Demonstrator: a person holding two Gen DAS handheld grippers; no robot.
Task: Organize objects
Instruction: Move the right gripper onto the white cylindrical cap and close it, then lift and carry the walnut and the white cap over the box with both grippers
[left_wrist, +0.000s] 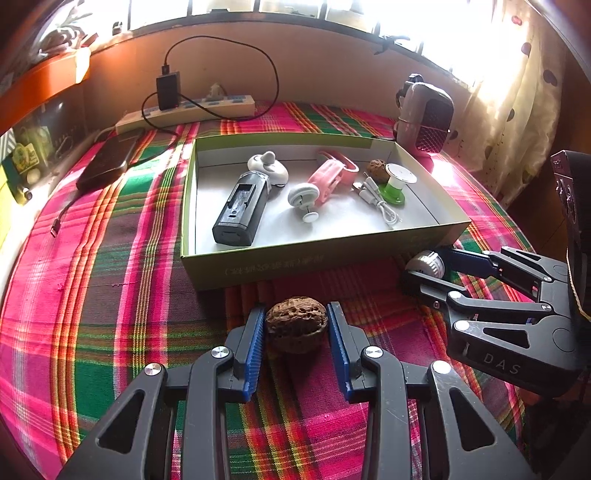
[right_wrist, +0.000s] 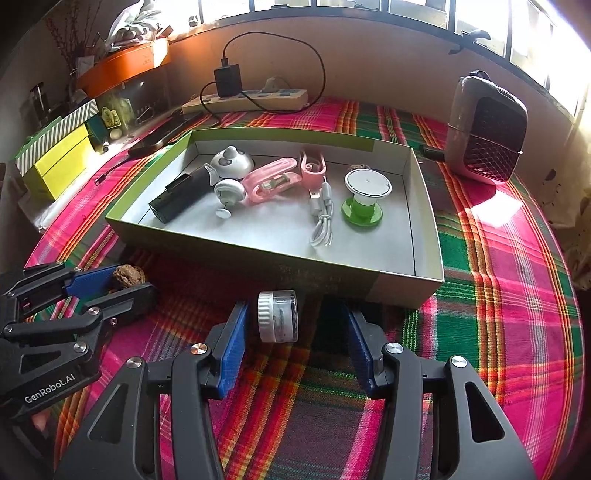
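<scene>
Left tongs (left_wrist: 296, 325) clamp a walnut (left_wrist: 296, 324) on the plaid surface (left_wrist: 110, 295), just in front of the box (left_wrist: 317, 258). Right tongs (right_wrist: 291, 325) stand spread around a small jar (right_wrist: 277, 315) lying on its side, blue pads (right_wrist: 232, 347) clear of it, also just before the box. The walnut looks hard, light, knobbly: grips well. The jar is smooth and may roll; I'd pinch it cap-to-base.

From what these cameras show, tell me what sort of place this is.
Probably a lived-in room at home: a table under a plaid cloth by a window, with a power strip and a small heater.
</scene>
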